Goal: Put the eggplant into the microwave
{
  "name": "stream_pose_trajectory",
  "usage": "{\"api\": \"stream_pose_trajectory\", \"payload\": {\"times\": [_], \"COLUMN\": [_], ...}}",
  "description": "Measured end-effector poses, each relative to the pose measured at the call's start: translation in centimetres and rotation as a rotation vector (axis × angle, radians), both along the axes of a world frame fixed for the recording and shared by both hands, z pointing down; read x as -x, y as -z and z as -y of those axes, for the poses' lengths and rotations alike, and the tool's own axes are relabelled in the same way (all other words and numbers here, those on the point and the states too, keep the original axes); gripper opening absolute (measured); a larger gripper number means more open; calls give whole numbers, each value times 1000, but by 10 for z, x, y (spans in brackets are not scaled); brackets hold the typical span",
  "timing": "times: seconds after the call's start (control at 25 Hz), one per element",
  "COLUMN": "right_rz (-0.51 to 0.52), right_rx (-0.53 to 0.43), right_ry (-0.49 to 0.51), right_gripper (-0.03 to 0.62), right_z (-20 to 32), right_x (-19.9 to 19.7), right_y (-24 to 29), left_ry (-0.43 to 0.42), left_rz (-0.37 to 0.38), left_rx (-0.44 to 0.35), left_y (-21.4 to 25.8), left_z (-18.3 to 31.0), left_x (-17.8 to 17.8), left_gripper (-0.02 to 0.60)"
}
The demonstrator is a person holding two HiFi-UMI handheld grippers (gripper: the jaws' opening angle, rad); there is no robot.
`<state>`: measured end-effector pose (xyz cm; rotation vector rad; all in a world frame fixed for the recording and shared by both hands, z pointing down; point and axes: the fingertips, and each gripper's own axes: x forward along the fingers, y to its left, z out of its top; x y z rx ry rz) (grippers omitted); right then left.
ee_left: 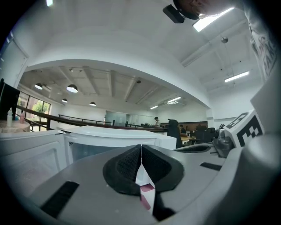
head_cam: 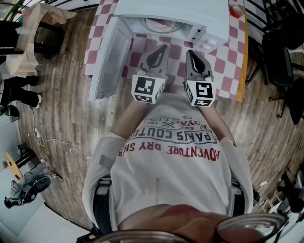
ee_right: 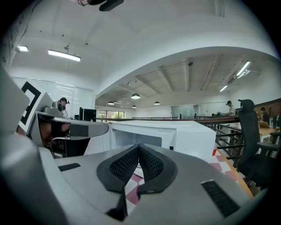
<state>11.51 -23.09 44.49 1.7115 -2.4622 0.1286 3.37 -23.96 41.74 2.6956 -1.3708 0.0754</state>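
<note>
Head view shows you holding the left hand-held gripper (head_cam: 163,48) and the right hand-held gripper (head_cam: 190,53) side by side before the microwave (head_cam: 190,14) on the desk (head_cam: 223,59). Both are closed on nothing. The door (head_cam: 111,57) stands open, ready for loading, but the eggplant shows in no view.

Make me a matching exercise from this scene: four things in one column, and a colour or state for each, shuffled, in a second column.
Things:
1. microwave door
2. cloth
3. left gripper
4. chair

Colours or states:
A. black
B. shut, nothing between the jaws
C. pink and white checks
D. swung open

Pairs: 1-D, 2-C, 3-B, 4-A
</note>
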Motion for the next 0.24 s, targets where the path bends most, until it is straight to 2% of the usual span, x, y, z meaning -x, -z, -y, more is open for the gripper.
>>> {"api": "stream_pose_trajectory", "payload": {"times": [0.24], "right_rz": [0], "right_rx": [13], "right_ry": [-7], "right_gripper": [26], "right_z": [5], "right_x": [-2], "right_y": [-3], "left_ry": [1], "left_rz": [4], "left_rx": [1], "left_y": [-1], "left_z": [6], "left_x": [-3], "left_gripper": [26]}}
